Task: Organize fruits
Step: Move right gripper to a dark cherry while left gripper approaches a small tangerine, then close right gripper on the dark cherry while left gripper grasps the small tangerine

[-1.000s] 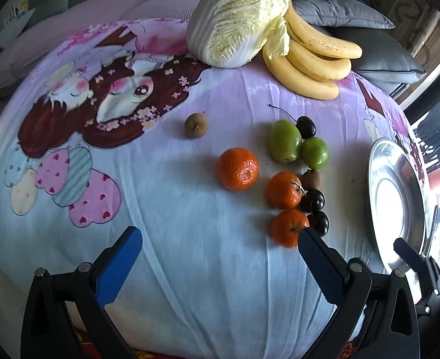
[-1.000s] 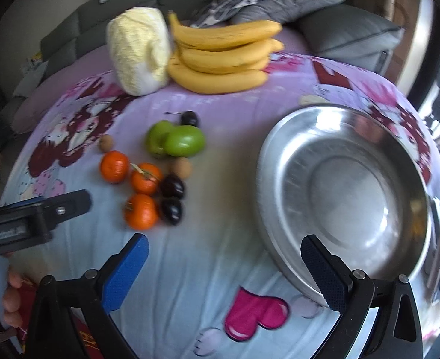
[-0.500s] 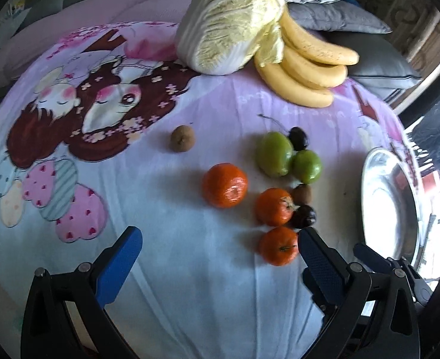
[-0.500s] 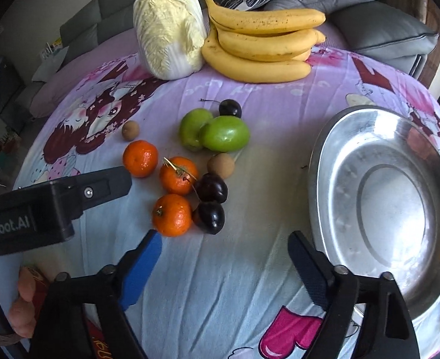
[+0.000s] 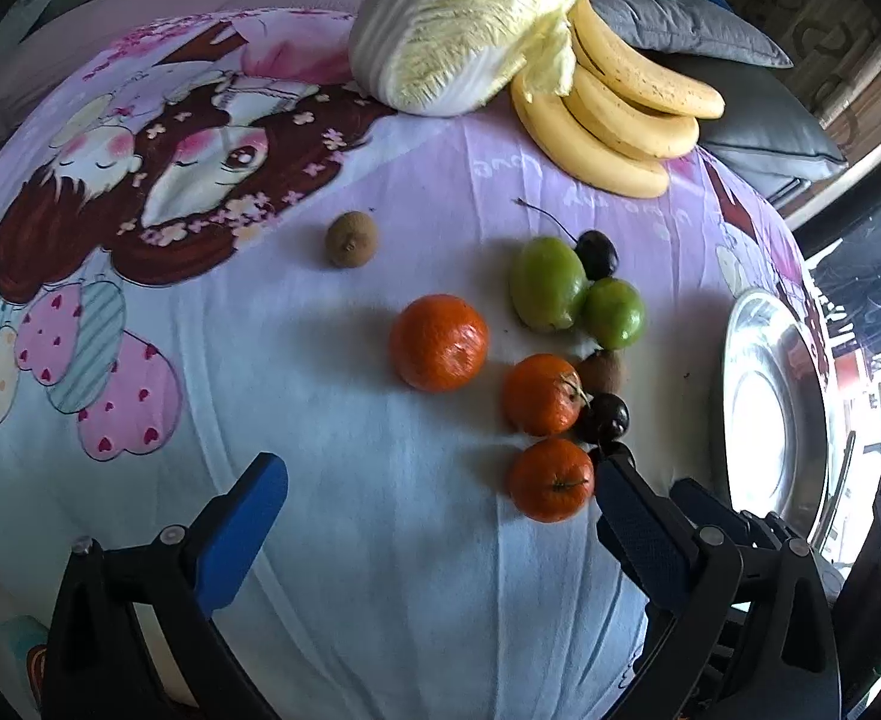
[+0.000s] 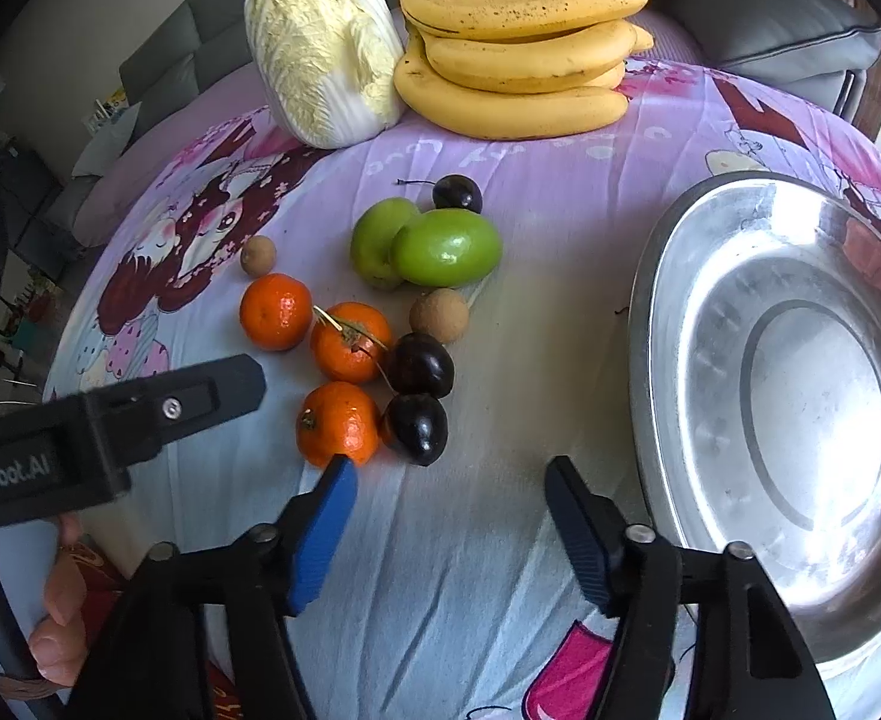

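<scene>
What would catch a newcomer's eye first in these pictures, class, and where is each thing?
The pale cabbage and the bananas lie side by side at the far edge of the cartoon-print cloth. The big steel plate shines, empty, on the right. Mid-cloth sits a cluster of small fruit, with three oranges brightest among green and dark ones.

Metal plate (image 6: pixel 668 324) cut off at right edge.
</scene>
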`<state>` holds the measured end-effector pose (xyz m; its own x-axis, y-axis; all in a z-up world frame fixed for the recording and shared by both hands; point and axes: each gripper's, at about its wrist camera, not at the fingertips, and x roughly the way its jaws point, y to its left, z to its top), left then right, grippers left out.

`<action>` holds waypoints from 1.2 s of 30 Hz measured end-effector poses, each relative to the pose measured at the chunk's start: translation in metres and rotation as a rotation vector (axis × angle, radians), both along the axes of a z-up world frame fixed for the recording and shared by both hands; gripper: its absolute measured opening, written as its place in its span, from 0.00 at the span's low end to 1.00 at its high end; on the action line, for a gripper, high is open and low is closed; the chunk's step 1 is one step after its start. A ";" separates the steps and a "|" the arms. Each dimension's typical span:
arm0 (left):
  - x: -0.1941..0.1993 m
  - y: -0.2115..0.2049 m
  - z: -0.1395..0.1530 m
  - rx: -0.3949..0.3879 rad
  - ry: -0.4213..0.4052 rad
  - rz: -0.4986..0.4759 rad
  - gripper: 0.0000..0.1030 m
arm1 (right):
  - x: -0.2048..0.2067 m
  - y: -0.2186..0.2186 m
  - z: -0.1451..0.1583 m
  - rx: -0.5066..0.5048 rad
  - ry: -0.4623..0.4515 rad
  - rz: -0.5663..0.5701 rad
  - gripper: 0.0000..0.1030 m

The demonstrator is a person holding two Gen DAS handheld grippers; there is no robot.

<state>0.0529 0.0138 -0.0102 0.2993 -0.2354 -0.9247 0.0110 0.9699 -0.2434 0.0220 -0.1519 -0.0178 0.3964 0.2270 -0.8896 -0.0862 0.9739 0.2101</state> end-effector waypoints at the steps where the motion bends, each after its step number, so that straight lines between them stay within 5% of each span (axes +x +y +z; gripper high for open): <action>1: 0.000 -0.002 -0.001 -0.008 0.008 -0.005 0.99 | 0.000 0.000 0.001 0.002 -0.003 0.004 0.59; 17: 0.007 -0.025 -0.001 -0.125 0.057 -0.035 0.76 | 0.006 0.004 -0.002 0.028 -0.011 0.061 0.33; 36: 0.013 -0.016 -0.011 -0.181 0.082 0.020 0.69 | 0.021 0.008 -0.010 0.076 -0.002 0.077 0.28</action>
<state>0.0662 -0.0023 -0.0208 0.2310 -0.3947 -0.8893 -0.0347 0.9101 -0.4130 0.0430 -0.1435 -0.0274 0.3764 0.3234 -0.8682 -0.1609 0.9457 0.2825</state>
